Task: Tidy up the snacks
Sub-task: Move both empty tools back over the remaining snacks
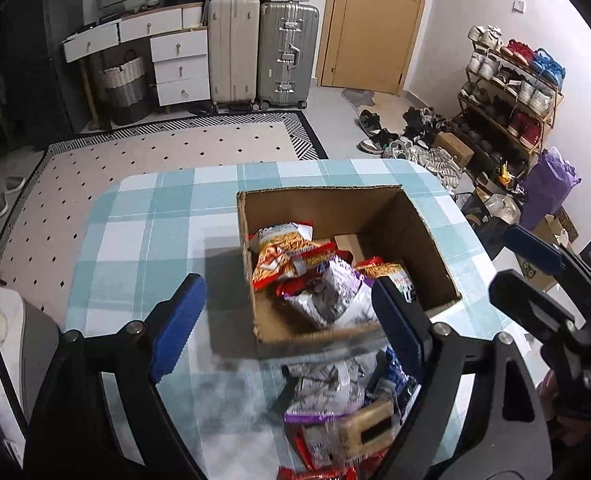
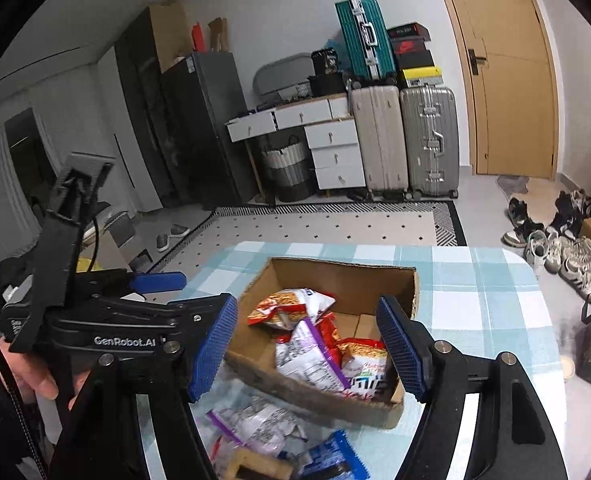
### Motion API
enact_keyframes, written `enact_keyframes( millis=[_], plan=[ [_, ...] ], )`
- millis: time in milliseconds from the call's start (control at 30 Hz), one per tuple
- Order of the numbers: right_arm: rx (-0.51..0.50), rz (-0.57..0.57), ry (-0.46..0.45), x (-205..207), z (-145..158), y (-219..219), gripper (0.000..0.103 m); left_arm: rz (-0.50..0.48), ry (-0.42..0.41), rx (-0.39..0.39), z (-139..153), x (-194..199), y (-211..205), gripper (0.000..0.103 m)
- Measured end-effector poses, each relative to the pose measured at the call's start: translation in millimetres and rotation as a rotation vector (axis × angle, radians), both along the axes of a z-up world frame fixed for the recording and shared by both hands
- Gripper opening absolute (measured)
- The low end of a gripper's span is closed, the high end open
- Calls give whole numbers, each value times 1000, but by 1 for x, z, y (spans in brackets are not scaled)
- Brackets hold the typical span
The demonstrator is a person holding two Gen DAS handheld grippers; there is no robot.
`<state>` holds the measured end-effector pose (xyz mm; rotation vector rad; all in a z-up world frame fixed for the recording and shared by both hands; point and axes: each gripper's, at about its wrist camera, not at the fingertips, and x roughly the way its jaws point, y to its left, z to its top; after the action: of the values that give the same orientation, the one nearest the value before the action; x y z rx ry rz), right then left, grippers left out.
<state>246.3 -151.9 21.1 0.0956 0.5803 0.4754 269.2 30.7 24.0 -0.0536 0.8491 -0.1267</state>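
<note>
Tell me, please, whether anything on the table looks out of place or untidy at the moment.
Yes. Several snack packets lie loose in a heap on the checked tablecloth, outside the cardboard box, which already holds other packets in a jumble. Both grippers are open and hold nothing.

Left gripper [image 1: 287, 322] in the lower half of the left wrist view, jaws spread wide, blue pads [image 1: 177, 326] facing each other, nothing between them. Right gripper [image 2: 307, 350] low in the right wrist view, jaws likewise wide apart and holding nothing. Seen from the right, left gripper at the left edge of the frame, black body level, bare hand [image 2: 35, 376] wrapped around its handle from below.
</note>
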Motion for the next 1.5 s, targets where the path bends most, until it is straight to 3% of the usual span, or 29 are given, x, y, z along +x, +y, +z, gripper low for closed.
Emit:
enact_keyframes(
  millis=[200, 433, 833, 1233, 1500],
  plan=[
    [-48, 1, -39, -36, 8, 6, 73, 42, -14, 39, 5, -34, 2, 86],
    [-41, 6, -44, -74, 11, 7, 73, 60, -57, 45, 17, -76, 6, 98],
    [-34, 13, -71, -123, 13, 13, 79, 72, -115, 56, 24, -135, 8, 102],
    [-18, 7, -40, -152, -7, 15, 85, 85, -142, 29, 9, -174, 14, 102],
    [-4, 13, 8, -156, -30, 23, 85, 133, -110, 3, -28, -183, 31, 102]
  ],
)
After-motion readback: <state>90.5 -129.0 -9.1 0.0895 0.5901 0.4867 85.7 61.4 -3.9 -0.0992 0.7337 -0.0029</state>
